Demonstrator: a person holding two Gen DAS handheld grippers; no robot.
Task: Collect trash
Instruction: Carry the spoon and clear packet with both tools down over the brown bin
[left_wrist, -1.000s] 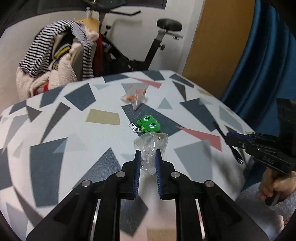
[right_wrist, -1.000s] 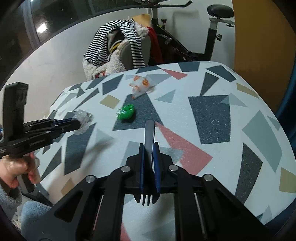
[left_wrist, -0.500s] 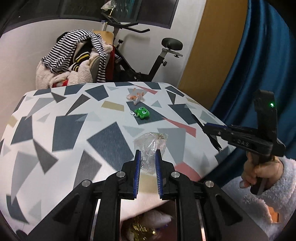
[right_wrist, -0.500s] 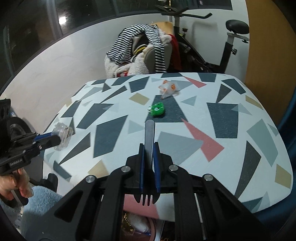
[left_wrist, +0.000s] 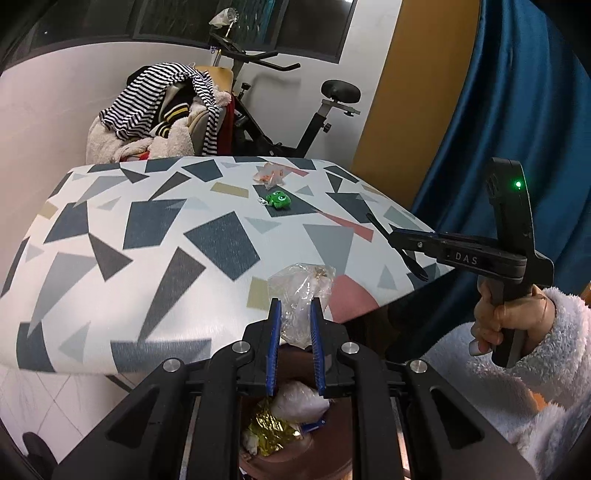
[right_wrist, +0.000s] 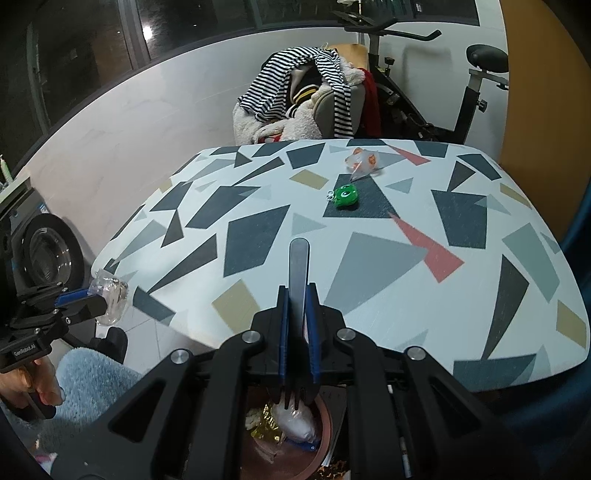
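- Change: over the last second both grippers have been drawn back from above the table (left_wrist: 155, 236) to beyond its near edge; a brown bin (right_wrist: 325, 424) holding gold foil and a white wad is now seen directly below them, at 6 o'clock in both wrist views.
- Meaning: the carry is judged nearly complete, with release over the bin as the next step.
- Left gripper (left_wrist: 295, 317): clenched on a crumpled clear plastic bag (left_wrist: 301, 295), held level and pointing toward 12 o'clock.
- Right gripper (right_wrist: 298, 314): clamped on a dark plastic fork (right_wrist: 298, 266), handle forward, tines hanging toward the bin.
- Remaining on the table, at 12 to 1 o'clock: an orange-printed wrapper (right_wrist: 362, 162) and, just nearer, a green frog keychain (right_wrist: 345, 196), the latter probably not trash.
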